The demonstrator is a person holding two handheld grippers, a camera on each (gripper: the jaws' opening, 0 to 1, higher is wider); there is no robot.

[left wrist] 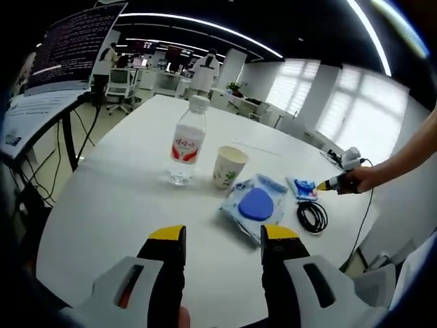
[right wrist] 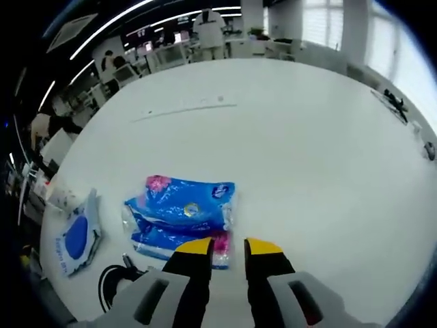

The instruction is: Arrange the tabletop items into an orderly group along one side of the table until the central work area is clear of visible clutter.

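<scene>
Your left gripper (left wrist: 223, 240) stands released, its yellow-tipped jaws wide apart above the bare white table (left wrist: 123, 198), holding nothing. Your right gripper (right wrist: 227, 247) has its jaws only a little apart, the tips at the near edge of the blue tissue pack (right wrist: 183, 217); you cannot tell if they press it.

In the left gripper view the items sit toward 1 o'clock from the jaws. A clear plastic water bottle (left wrist: 188, 141) with white cap and red label stands upright. Just beside it, at its 3 o'clock, stands a paper cup (left wrist: 228, 167) with a green print; its inside is hidden. Near the cup lies a flat transparent pouch (left wrist: 255, 205) with a round blue piece inside. At 3 o'clock of the pouch lie the tissue pack and a coiled black cable (left wrist: 312, 216), close together.

In the right gripper view the tissue pack is soft, shiny and wrinkled, blue with pink marks. The pouch is at 9 o'clock, the cable at 7 o'clock.
</scene>
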